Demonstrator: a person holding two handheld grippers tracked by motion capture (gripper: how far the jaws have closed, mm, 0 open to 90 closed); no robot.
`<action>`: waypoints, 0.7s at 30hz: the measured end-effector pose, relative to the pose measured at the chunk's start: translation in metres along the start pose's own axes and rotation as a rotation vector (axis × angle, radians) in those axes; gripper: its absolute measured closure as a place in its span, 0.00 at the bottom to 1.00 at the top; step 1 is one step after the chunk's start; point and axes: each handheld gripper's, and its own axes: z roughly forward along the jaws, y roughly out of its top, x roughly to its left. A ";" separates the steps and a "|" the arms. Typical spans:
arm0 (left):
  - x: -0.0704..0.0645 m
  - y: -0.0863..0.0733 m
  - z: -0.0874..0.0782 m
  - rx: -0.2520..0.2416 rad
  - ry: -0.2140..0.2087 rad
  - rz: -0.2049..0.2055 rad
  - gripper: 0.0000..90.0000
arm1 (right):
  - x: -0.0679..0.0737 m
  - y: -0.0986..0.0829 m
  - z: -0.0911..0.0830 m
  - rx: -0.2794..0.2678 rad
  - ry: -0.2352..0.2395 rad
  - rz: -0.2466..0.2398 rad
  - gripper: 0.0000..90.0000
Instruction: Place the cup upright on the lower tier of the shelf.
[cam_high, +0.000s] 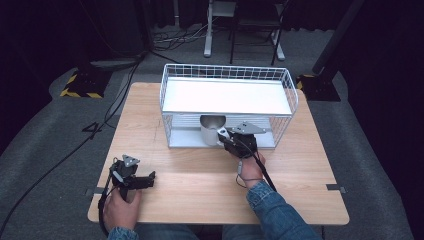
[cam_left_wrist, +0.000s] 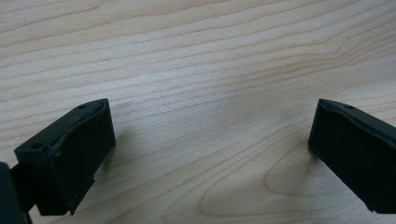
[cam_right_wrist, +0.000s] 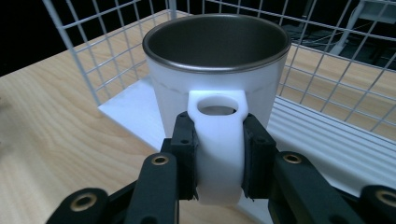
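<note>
Mug (cam_right_wrist: 212, 79): white, steel-lined, rigid, likely light, slick wall; on lower shelf of wire rack (cam_high: 170, 80), front edge | right gripper (cam_right_wrist: 218, 154) clamped on handle (cam_right_wrist: 219, 149), best hold | left gripper (cam_left_wrist: 210, 140) spread wide over table (cam_left_wrist: 196, 56), near-left corner

There was one white mug with a metal-grey inside (cam_high: 212, 131), one white wire-mesh rack with a flat white shelf (cam_high: 227, 96), and one light wooden desk (cam_high: 200, 190). Two black hand-held grippers were counted, one left (cam_high: 150, 178) and one right (cam_high: 223, 136).
</note>
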 end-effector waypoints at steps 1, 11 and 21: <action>0.000 0.000 0.000 0.000 0.000 0.000 0.01 | -0.002 -0.001 0.004 -0.008 -0.012 -0.001 0.79; 0.000 0.000 0.000 0.000 0.000 0.000 0.01 | -0.008 -0.007 0.022 -0.024 -0.046 0.011 0.79; 0.000 0.000 0.000 0.000 0.001 0.000 0.01 | -0.011 -0.009 0.024 -0.025 -0.049 0.034 0.79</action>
